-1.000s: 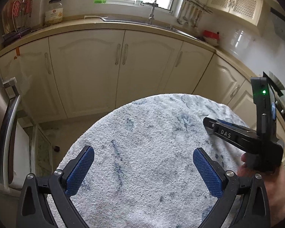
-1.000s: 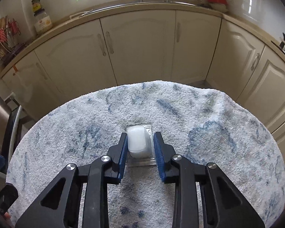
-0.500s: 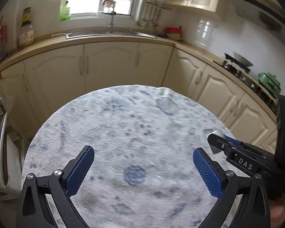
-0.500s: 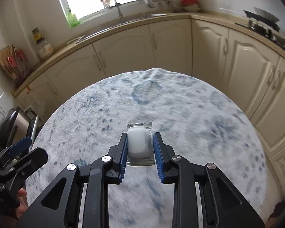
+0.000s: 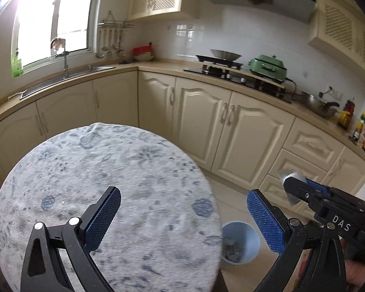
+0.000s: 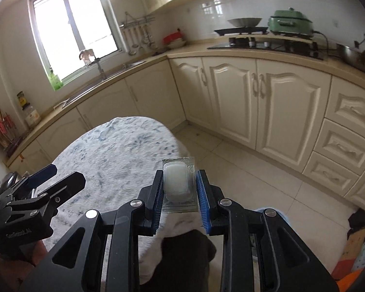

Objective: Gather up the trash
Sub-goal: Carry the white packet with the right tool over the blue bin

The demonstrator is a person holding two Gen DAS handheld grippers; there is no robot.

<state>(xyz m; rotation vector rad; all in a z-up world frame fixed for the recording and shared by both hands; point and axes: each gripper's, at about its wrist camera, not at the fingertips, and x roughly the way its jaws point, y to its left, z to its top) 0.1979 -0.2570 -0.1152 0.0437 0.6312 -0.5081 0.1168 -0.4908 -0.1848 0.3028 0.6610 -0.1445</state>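
R gripper [image 6: 179,189] has its jaws clenched on a clear blister pack [image 6: 178,184] w/ a white rounded insert. Pack's long axis runs straight out along the fingers, far end pointing away toward the cabinet fronts [image 6: 267,102]; flat face up, roughly level. Blue pads [image 6: 203,202] press its two long sides; the front third or so sticks out past the fingertips. In the L wrist view the same pack [image 5: 290,185] shows as a silvery corner poking out of the R gripper [image 5: 301,192] at lower right, held in the air off the bench edge, over floor.

L gripper [image 5: 181,219] has jaws spread wide, nothing between them. It hangs above the round bench [image 5: 104,175], which is covered w/ a white-and-blue mottled towel; its R pad [image 5: 265,221] sits out past the bench's rim. In the R wrist view the L gripper [image 6: 48,182] is at lower left, over the towel, well apart from the pack.

Light-blue bin [image 5: 241,242] stands on the tiled floor [image 6: 255,170] just beside the bench's R edge, partly tucked behind the rim; some scraps inside, can't tell what. Bin lies low betw. the L gripper's R pad and the bench edge in that view.

Open floor betw. bench and the cabinet run. Stove [image 5: 233,70] and green pot [image 5: 267,67] on the far counter, sink [image 5: 68,80] under the window.
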